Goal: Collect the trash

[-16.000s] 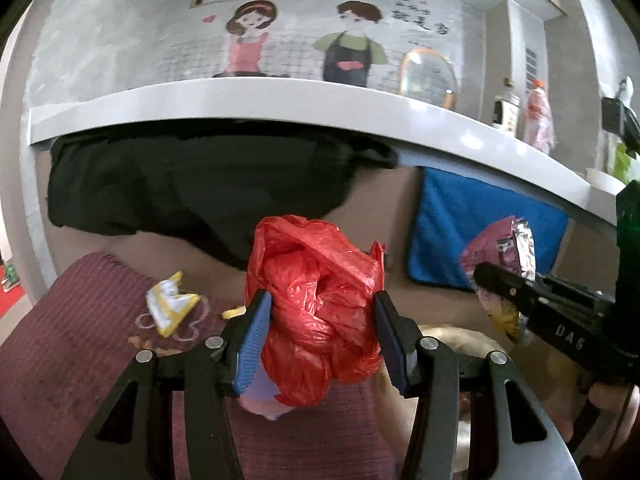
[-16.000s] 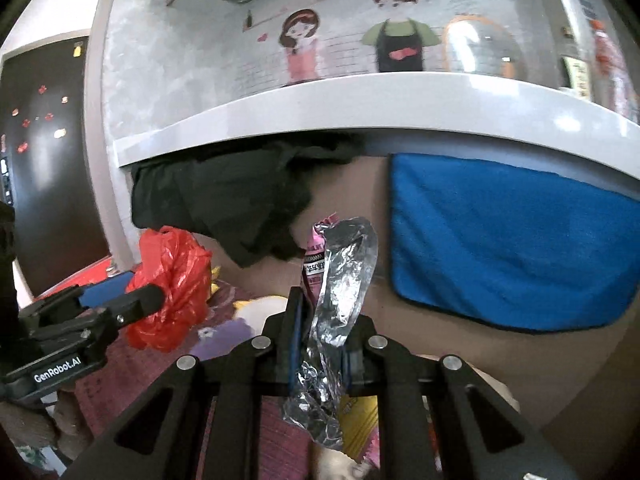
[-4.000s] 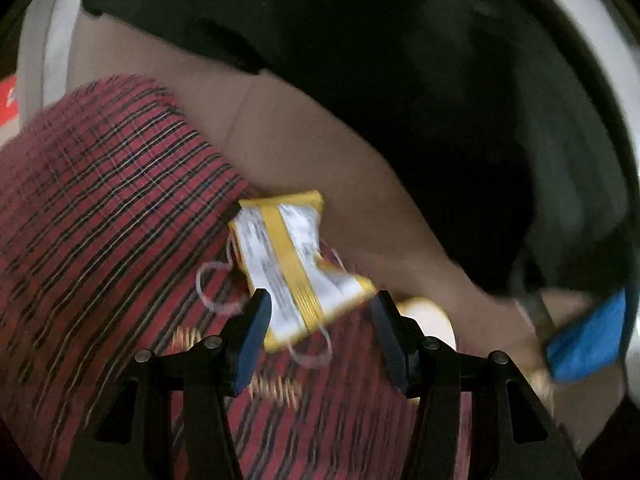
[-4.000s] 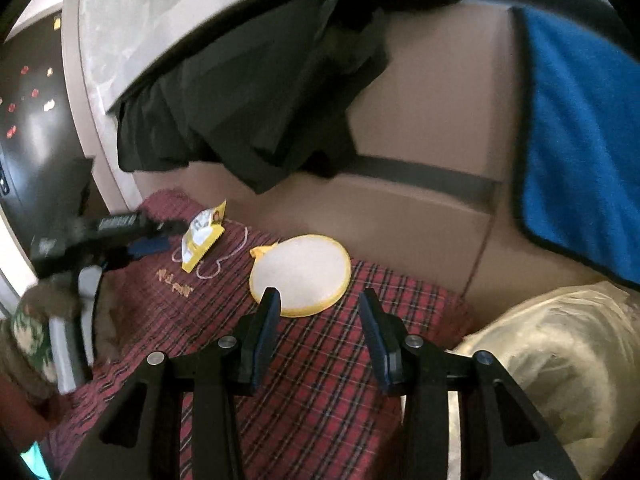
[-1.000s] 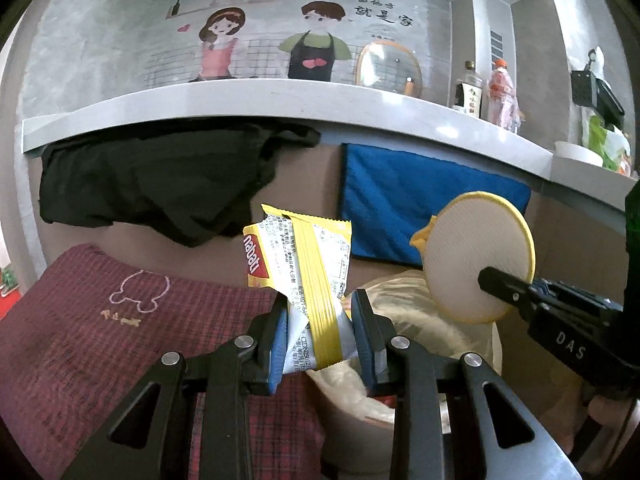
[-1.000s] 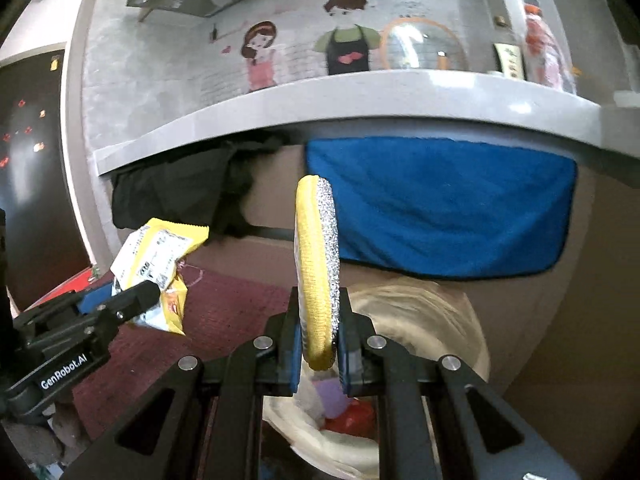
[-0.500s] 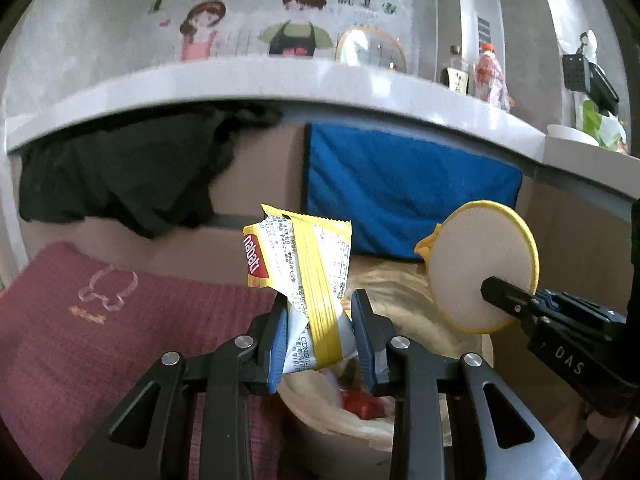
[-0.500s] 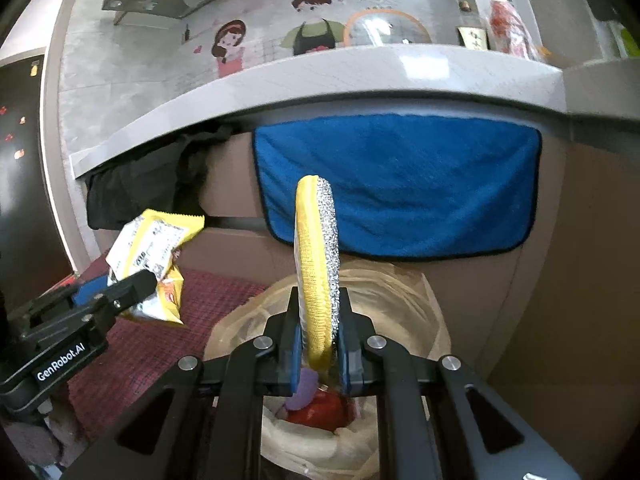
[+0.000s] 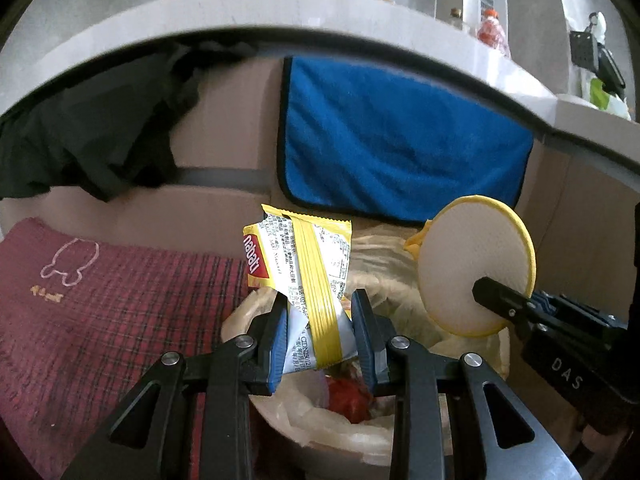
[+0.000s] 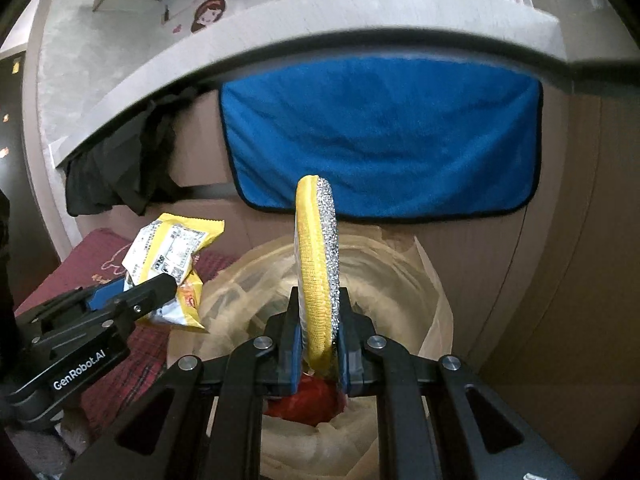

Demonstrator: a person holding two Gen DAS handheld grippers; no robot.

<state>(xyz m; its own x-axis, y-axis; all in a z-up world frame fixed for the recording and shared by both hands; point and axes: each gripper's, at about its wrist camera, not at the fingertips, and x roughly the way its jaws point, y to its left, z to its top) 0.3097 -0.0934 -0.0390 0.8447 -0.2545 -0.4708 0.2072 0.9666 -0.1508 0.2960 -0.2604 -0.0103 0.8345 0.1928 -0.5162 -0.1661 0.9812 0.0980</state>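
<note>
My left gripper (image 9: 320, 324) is shut on a yellow and white snack wrapper (image 9: 308, 268) and holds it over the near rim of the lined trash bin (image 9: 400, 264). The wrapper also shows in the right wrist view (image 10: 168, 256). My right gripper (image 10: 318, 328) is shut on a round yellow scouring pad (image 10: 318, 264), held on edge above the bin (image 10: 400, 280). The pad shows flat-on in the left wrist view (image 9: 472, 268). A red plastic bag (image 9: 348, 396) lies inside the bin, also seen in the right wrist view (image 10: 308, 400).
A red plaid cushion (image 9: 100, 300) lies left of the bin. A blue towel (image 9: 400, 144) and black cloth (image 9: 92, 132) hang from the grey counter ledge (image 9: 280, 12) behind. Brown cabinet fronts (image 10: 560, 240) stand to the right.
Both grippers have moved forward and tilted down, so the bin opening is now closer beneath the wrapper and the pad. Both grips are unchanged.
</note>
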